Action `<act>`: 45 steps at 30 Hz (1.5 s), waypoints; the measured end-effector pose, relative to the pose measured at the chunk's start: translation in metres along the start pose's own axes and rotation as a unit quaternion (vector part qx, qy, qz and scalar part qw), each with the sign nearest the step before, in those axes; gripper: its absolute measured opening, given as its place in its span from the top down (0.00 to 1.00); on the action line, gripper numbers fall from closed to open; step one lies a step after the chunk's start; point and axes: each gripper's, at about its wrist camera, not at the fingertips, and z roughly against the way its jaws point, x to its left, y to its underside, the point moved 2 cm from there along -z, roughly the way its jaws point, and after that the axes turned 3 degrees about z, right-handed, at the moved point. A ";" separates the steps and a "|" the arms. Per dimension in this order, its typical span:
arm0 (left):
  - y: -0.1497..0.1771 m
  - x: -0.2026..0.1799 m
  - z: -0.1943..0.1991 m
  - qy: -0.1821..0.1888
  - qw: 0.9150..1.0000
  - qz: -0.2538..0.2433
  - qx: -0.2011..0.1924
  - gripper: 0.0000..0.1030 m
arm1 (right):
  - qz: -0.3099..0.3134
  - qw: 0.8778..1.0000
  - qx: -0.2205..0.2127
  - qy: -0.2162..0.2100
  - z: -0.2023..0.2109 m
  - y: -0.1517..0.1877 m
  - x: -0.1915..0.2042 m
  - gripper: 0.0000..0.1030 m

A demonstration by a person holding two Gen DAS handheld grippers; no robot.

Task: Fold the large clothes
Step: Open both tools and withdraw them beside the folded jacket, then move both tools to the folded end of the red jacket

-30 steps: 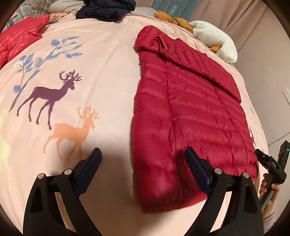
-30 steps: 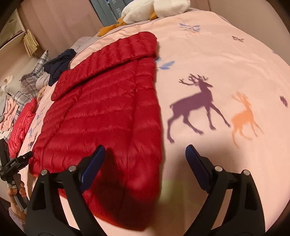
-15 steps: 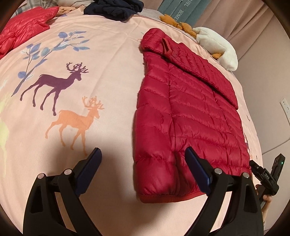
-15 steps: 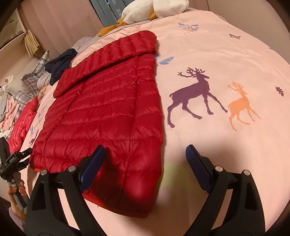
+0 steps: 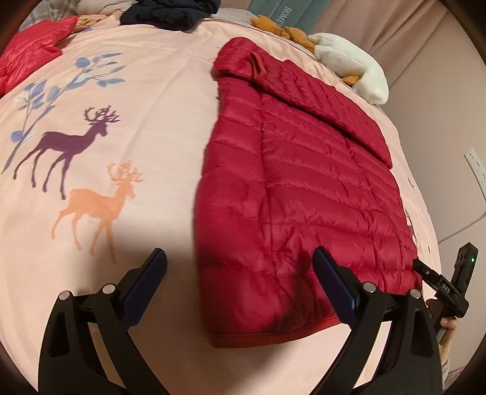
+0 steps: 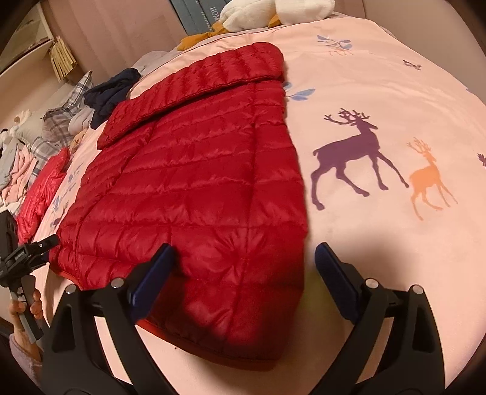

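Note:
A dark red quilted puffer jacket (image 5: 297, 194) lies flat on the pink deer-print bed cover (image 5: 136, 91), folded into a long rectangle with its hem toward me and its hood end at the far side. It also shows in the right wrist view (image 6: 197, 188). My left gripper (image 5: 240, 279) is open and empty, hovering just above the jacket's near left hem corner. My right gripper (image 6: 243, 273) is open and empty above the near right hem corner. Each view shows the other hand-held gripper at the frame edge.
A second, brighter red jacket (image 5: 27, 57) lies at the far left of the bed. A dark navy garment (image 5: 170, 12), plaid clothes (image 6: 57, 121), a white and orange plush toy (image 5: 349, 63) and a teal headboard cushion (image 5: 285, 12) line the far edge. A wall is at the right.
Both grippers drew back toward the jacket's hem and then eased in over its two near corners. The jaws stayed open. The jacket has not moved.

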 end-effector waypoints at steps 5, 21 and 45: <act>-0.001 -0.009 -0.006 0.010 1.000 -0.014 0.008 0.06 | 0.008 1.000 -0.003 -0.001 -0.003 0.000 0.004 0.06; -0.011 -0.023 -0.019 0.082 0.996 0.005 0.019 0.06 | -0.016 0.997 -0.012 -0.077 -0.013 -0.013 0.011 0.06; -0.004 -0.008 -0.009 0.172 0.983 0.056 0.008 0.07 | -0.138 0.966 0.019 -0.216 -0.011 -0.006 -0.020 0.35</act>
